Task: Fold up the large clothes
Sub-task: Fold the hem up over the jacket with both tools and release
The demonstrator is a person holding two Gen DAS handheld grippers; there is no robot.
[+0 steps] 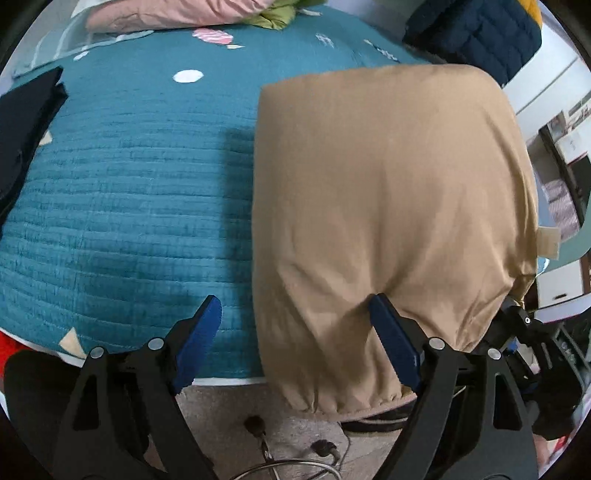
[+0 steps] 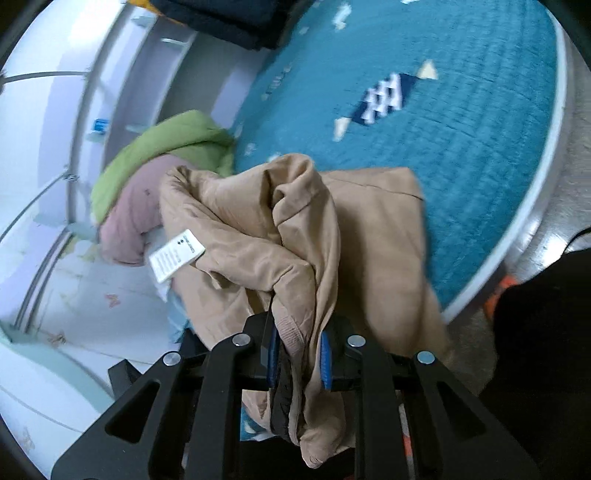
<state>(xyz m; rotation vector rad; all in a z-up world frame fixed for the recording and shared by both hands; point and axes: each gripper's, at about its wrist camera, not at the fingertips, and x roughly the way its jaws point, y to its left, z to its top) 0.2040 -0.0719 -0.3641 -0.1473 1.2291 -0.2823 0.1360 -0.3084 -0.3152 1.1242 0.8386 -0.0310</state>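
Tan garment (image 1: 391, 206) spread over the near right part of a teal quilted bedspread (image 1: 129, 192), lower hem hanging past the bed edge. Left gripper (image 1: 295, 314) jaws wide apart, blue pads (image 1: 199, 343) clear on the quilt side, the other pad pressed against tan cloth near the hem; nothing clamped. Right gripper (image 2: 298, 354) jaws narrow, pinching a bunched fold of the same tan garment (image 2: 258, 236), dark lining visible between the pads. White care label (image 2: 176, 255) exposed on the crumpled upper part. Pink and green clothes (image 2: 147, 177) heaped beyond. Dark folded item (image 1: 26, 125) at far left. Navy quilted jacket (image 1: 476, 33) top right.
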